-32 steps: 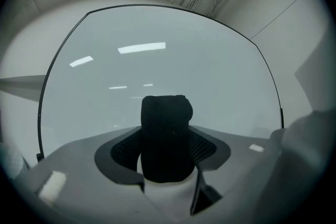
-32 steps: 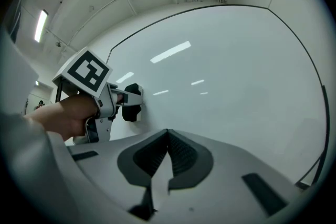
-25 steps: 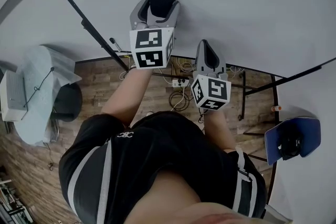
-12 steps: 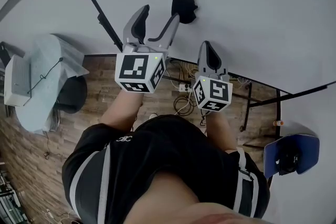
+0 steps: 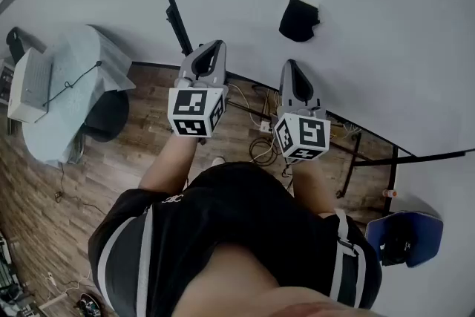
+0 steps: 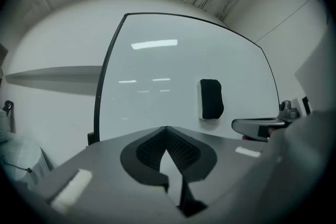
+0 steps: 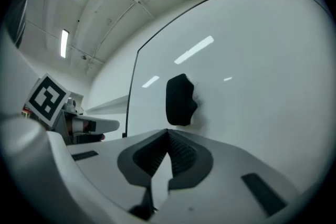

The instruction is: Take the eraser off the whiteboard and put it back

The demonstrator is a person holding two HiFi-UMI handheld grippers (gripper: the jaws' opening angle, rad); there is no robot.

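Note:
The black eraser [image 5: 299, 19] sticks to the whiteboard [image 5: 371, 26], apart from both grippers. My left gripper [image 5: 211, 50] is below and to the left of it; its jaws have just been closing and are shut with nothing between them. To the right, my right gripper [image 5: 290, 68] is also shut and empty, just below the eraser. The left gripper view shows the eraser [image 6: 211, 98] beyond the closed left gripper [image 6: 167, 128] and to its right. In the right gripper view the eraser [image 7: 180, 100] sits straight ahead, above the shut right gripper [image 7: 168, 132].
A round covered table [image 5: 63, 96] with a white device [image 5: 26, 85] and a dark chair [image 5: 104, 134] stand at the left. A blue chair [image 5: 404, 237] is at the lower right. Cables [image 5: 256, 145] lie on the wooden floor under the board's black frame [image 5: 169, 0].
The left gripper, open around the eraser a second ago, has drawn back down and left, and its jaws have shut empty. The eraser stays on the board. The right gripper stays shut.

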